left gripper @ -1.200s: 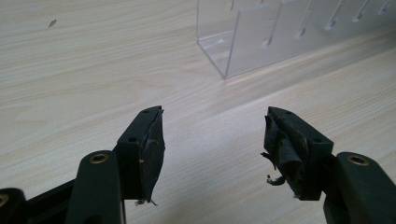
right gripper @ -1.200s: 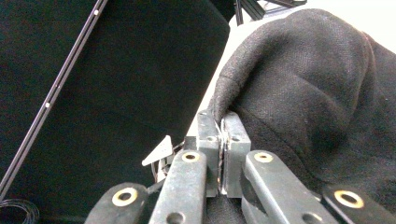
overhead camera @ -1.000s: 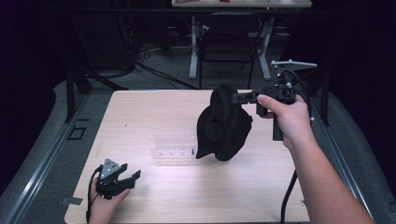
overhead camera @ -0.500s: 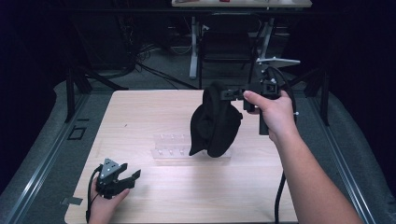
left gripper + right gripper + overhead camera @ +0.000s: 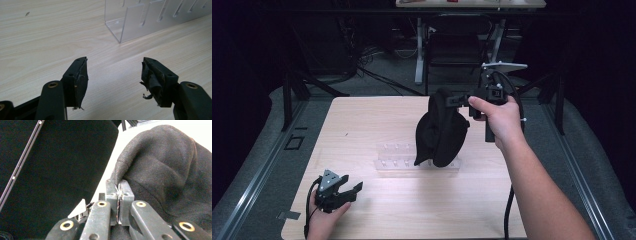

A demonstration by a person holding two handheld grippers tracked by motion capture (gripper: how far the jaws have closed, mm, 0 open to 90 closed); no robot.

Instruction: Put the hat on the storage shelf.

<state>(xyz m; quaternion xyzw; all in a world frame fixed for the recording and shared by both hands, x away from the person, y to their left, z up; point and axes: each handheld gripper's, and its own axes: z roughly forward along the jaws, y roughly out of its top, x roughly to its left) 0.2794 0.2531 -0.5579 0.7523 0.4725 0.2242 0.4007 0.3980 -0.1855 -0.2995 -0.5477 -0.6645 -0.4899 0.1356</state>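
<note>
The right gripper [image 5: 457,100] has its fingers clenched on the edge of a black cloth [image 5: 441,131], which hangs in the air above the clear plastic rack [image 5: 398,156] on the desk [image 5: 362,120]. The lower end of the cloth seems to touch the rack. The left gripper [image 5: 351,189] rests near the desk's front left corner, its fingers released and holding nothing.

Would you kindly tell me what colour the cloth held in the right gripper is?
Black cloth, plain, best seen in the right gripper view.
</note>
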